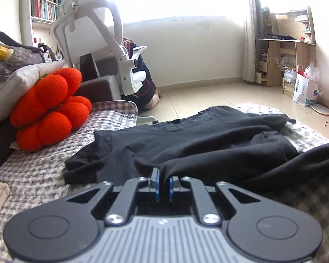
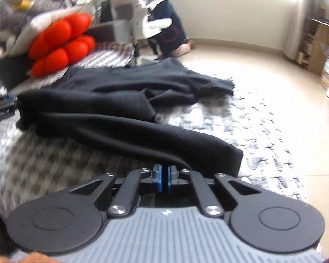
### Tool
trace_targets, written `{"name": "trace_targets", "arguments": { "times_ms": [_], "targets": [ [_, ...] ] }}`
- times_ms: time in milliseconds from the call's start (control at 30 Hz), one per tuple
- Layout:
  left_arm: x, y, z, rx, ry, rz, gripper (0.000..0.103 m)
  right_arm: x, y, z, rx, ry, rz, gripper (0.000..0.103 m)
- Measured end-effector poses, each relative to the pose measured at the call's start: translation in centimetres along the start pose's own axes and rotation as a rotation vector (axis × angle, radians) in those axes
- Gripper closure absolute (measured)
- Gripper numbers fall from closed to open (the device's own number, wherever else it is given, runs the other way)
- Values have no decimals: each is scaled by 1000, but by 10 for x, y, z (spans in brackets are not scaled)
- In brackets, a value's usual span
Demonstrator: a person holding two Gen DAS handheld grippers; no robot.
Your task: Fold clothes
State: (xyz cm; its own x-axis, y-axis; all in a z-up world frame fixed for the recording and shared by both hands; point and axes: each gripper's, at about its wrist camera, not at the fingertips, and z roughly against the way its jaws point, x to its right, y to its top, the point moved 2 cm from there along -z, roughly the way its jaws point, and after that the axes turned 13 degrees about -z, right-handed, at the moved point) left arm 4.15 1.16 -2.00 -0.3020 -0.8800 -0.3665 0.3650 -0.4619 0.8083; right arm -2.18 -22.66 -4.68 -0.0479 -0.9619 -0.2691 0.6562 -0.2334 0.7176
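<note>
A black T-shirt lies spread on a grey checked bed cover, its neck towards the far edge. My left gripper is shut on the shirt's near hem, which rises in a fold between the blue pads. In the right wrist view the same black T-shirt runs from the far left down to my right gripper, which is shut on the hem's right corner and lifts it. The hem is stretched between the two grippers. The left gripper shows at the left edge of the right wrist view.
A red lobed plush cushion and a white pillow lie on the bed at the left. A white office chair stands beside the bed. Beyond lie a tiled floor, a wooden shelf unit and shopping bags.
</note>
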Motion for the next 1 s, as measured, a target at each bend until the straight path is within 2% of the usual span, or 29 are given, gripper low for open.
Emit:
{"name": "trace_targets", "arguments": {
  "times_ms": [233,433,567,733,933,1000],
  "targets": [
    [9,33,-46,20,19,-19,95,10,20,-10,55,-53,-90,99],
    [9,29,-92,-10,14,42,95,19,37,-32,60,-84,-140,99],
    [9,17,-118,-66,-5,74,84,26,44,-46,37,-92,-148,99],
    [7,7,-138,-95,-11,83,71,30,45,-54,25,-100,-130,99],
    [-3,11,-132,-137,-57,113,68,32,48,-56,19,-99,-140,99],
    [-10,13,-125,-159,-90,142,62,32,48,-55,18,-98,-150,99]
  ]
}}
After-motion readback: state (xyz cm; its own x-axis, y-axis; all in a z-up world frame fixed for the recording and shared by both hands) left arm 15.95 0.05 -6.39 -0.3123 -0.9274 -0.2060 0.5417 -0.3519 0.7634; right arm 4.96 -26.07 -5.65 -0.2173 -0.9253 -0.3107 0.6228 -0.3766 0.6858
